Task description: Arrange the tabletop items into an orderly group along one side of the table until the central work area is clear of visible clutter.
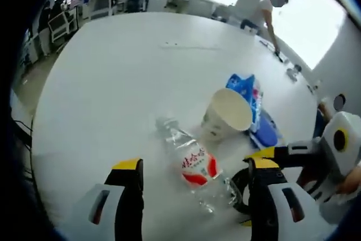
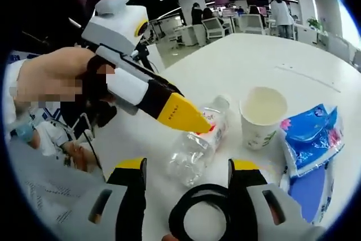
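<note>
A clear plastic bottle with a red and white label lies on its side on the white table, between the jaws of my open left gripper. Behind it stand a white paper cup, a blue packet and a flat blue item. A black tape roll lies by the bottle's base. My right gripper reaches in from the right. In the right gripper view, my right gripper is open around the black roll. The left gripper's yellow fingertips hover over the bottle, beside the cup and packet.
A person leans over the table's far right edge, near small items. Office chairs and desks stand beyond the table. A hand holds the left gripper. Wide bare tabletop stretches behind the cup.
</note>
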`<state>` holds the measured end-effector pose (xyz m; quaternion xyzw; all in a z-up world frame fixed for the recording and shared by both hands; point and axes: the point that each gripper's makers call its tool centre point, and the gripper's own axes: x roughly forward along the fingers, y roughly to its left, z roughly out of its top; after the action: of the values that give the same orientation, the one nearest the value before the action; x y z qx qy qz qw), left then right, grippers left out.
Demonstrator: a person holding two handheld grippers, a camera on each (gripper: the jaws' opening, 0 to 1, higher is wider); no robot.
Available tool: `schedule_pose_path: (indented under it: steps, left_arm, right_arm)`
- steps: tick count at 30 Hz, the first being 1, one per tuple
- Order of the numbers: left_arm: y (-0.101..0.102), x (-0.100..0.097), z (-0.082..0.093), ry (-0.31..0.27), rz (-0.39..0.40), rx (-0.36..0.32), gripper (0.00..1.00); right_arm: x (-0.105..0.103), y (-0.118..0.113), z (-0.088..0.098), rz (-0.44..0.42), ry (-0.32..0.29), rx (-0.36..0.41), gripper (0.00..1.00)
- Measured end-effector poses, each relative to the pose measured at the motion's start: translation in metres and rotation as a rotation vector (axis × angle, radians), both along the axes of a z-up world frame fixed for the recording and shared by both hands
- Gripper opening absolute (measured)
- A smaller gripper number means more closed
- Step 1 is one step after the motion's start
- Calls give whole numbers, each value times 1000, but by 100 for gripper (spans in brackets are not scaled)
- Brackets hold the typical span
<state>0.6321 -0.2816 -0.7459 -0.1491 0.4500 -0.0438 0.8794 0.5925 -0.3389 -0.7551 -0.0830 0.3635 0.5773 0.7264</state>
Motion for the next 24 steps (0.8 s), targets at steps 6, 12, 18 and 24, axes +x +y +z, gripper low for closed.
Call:
schedule_pose_path:
  steps: [6, 12, 18, 24]
  left_arm:
    - [0, 4, -6, 14, 5, -9, 72]
    - [4, 7, -11, 25, 12, -12, 71]
    - [2, 10, -16, 37, 16, -20, 70]
    - [0, 14, -20, 50, 22, -26, 68]
  right_arm:
    - [1, 11, -7, -14, 7, -14, 55]
    - [7, 18, -15, -39, 11, -26, 55]
    - [5, 24, -20, -51, 21, -37, 55]
    - [4, 28, -27, -55, 12, -56, 53]
